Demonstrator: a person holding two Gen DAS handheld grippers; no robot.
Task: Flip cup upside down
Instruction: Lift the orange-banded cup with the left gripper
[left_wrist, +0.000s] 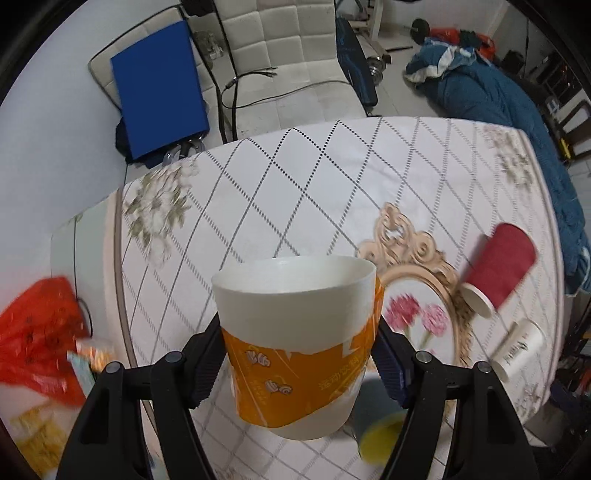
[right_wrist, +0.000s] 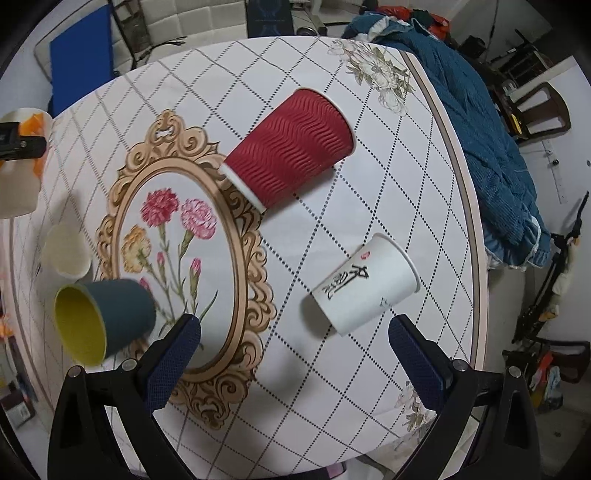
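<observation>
My left gripper is shut on a white cup with an orange band, held above the table with its wider rim up and away from me. The same cup shows at the left edge of the right wrist view. My right gripper is open and empty above the table. A white cup with black script lies on its side just ahead of the right fingers. A red ribbed cup lies on its side farther off. A dark cup with a yellow inside lies on its side at the left.
A small cream cup stands near the dark cup. The round table has a diamond-pattern cloth with a flower frame. A blue blanket hangs by the right edge. A white chair and blue board stand behind. A red bag lies left.
</observation>
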